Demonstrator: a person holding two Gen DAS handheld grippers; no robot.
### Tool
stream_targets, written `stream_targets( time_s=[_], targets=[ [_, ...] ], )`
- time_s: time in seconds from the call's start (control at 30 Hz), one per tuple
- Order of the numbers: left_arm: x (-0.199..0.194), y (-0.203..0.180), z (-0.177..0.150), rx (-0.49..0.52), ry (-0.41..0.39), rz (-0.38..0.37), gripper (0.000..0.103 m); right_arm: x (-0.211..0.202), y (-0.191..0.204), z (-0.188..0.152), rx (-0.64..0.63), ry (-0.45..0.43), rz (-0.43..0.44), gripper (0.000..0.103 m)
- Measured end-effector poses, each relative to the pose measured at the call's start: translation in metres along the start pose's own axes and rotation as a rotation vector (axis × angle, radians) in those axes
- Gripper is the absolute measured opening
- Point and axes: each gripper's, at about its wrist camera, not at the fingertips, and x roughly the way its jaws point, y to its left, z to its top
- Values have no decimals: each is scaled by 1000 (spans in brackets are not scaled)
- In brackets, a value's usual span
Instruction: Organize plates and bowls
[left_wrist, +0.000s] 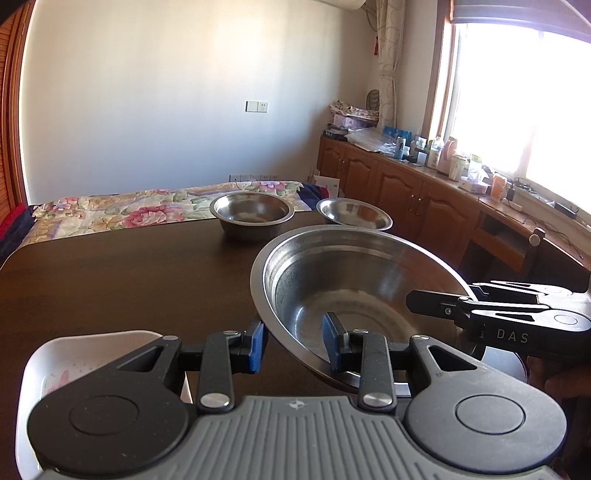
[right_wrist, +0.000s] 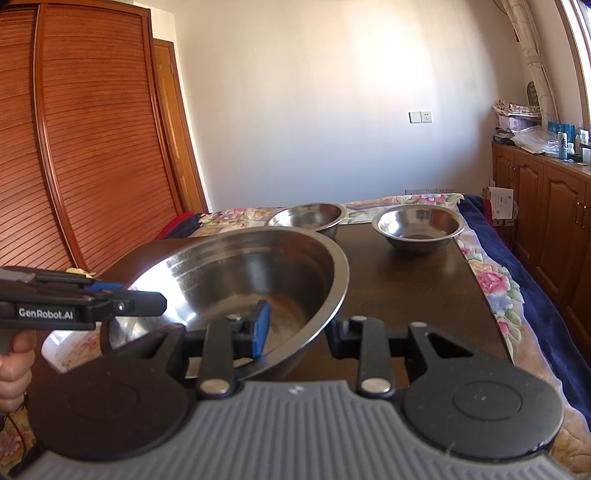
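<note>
A wide, shiny steel basin (left_wrist: 354, 295) with a dull, worn bottom hangs tilted above the dark tabletop (left_wrist: 110, 280). The left tool (left_wrist: 293, 341) straddles its near-left rim, one blue pad inside, one outside, with a gap around the rim, so I cannot tell whether it grips. The right tool (right_wrist: 295, 328) likewise straddles the opposite rim, jaws parted wide. Ahead of both tools, two small steel bowls (left_wrist: 252, 212) (left_wrist: 354, 213) sit side by side at the tabletop's far edge. A white dish (left_wrist: 74, 362) lies under the left tool.
</note>
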Motion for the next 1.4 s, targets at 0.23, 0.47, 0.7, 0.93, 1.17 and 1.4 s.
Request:
stream_targets(
  time_s=[0.23, 0.47, 0.7, 0.93, 1.17, 1.4],
  targets=[
    [-5, 1, -10, -13, 10, -19, 35, -3, 6, -10, 3, 18, 5, 34],
    [-7, 1, -22, -1, 22, -11, 35, -3, 7, -18, 16, 42, 15, 34],
    [0, 4, -27, -7, 43, -2, 35, 1, 12, -24, 10, 60, 13, 34],
    [1, 4, -33, -4, 56, 1, 35, 2, 12, -28, 4, 75, 7, 34],
    [4, 3, -36, 10, 62, 8, 35, 2, 13, -32, 10, 83, 4, 34],
    [5, 4, -37, 5, 58, 12, 37, 1, 13, -32, 11, 79, 8, 35]
  ],
)
